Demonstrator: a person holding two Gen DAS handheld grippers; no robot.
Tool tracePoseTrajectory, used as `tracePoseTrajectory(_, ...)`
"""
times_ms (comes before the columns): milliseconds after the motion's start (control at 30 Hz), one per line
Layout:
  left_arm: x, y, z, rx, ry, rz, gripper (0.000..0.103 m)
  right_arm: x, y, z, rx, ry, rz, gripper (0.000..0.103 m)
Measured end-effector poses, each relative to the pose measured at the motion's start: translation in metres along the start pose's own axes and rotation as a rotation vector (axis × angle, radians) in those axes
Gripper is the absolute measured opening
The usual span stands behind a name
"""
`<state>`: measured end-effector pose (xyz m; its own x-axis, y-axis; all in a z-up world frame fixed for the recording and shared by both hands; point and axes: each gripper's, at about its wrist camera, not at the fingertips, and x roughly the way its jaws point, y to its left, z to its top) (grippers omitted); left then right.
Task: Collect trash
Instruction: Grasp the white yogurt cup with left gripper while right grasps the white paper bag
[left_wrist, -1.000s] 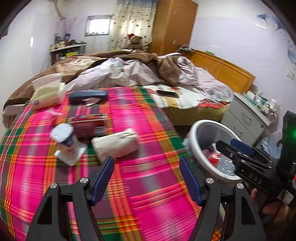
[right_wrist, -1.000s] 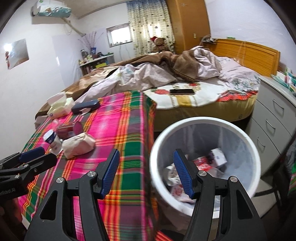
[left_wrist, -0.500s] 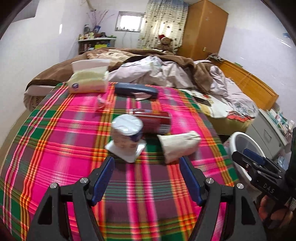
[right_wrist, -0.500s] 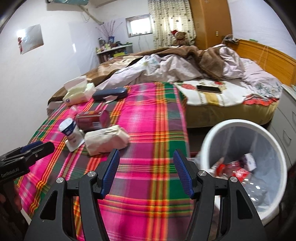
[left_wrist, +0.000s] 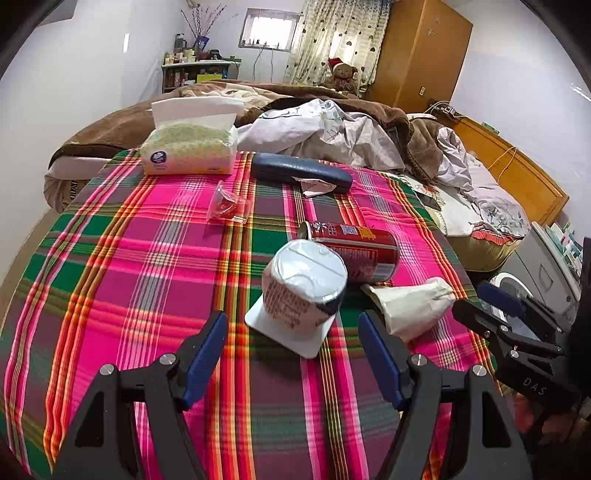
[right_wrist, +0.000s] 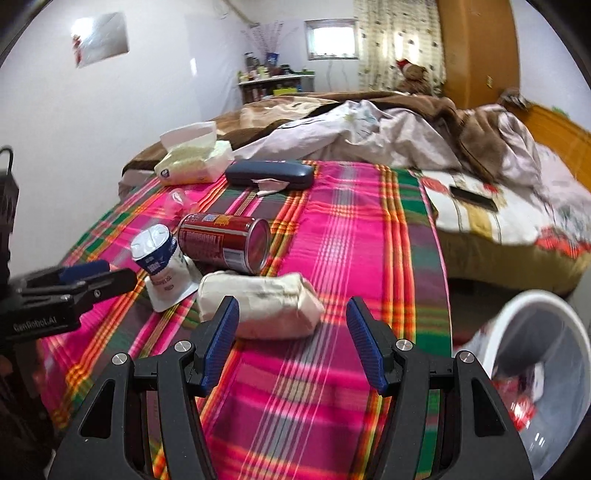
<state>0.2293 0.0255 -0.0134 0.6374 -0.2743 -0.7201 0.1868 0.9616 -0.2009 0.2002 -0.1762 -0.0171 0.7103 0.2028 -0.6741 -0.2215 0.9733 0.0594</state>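
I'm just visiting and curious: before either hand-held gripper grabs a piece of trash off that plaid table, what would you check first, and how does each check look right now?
1. Left hand-held gripper open and empty: ok.
2. Right hand-held gripper open and empty: ok.
3. Yogurt cup lined up ahead of the left jaws: ok.
4. Crumpled white bag ahead of the right jaws: ok.
5. Red can clear of the cup: not ok, it lies close against it.
6. Trash bin has room: ok, only some trash in the bottom.

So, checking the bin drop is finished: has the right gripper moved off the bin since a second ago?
Yes. The right gripper swung left from the bin to over the table.
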Motion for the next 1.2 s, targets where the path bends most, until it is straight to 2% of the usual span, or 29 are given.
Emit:
tracePoseTrajectory(100,0.010,0.002,0.004,0.004,0.016,0.001,0.075,0.007,0.002,0.007,-0.035,-0.004,0.057,0.062)
tracePoseTrajectory(267,0.021,0.005,0.011,0.003,0.031,-0.013,0.075,0.024,0.006,0.013,-0.133,0.041,0.104,0.062)
tracePoseTrajectory(400,0.026,0.005,0.017,0.010,0.035,-0.002,0.075,0.027,0.009,0.013,-0.191,0.073,0.180,0.062)
tracePoseTrajectory(667,0.033,0.007,0.023,0.008,0.037,0.000,0.075,0.014,0.018,0.002,-0.357,0.145,0.212,0.062)
tracePoseTrajectory(833,0.038,0.006,0.024,0.018,0.053,0.001,0.075,0.025,0.027,0.002,-0.416,0.171,0.185,0.062)
tracePoseTrajectory(967,0.041,0.005,0.028,0.021,0.063,0.007,0.075,0.032,0.036,0.003,-0.473,0.171,0.184,0.071)
tracePoseTrajectory(1200,0.049,0.005,0.030,0.034,0.086,0.011,0.075,0.045,0.037,0.003,-0.488,0.248,0.180,0.072)
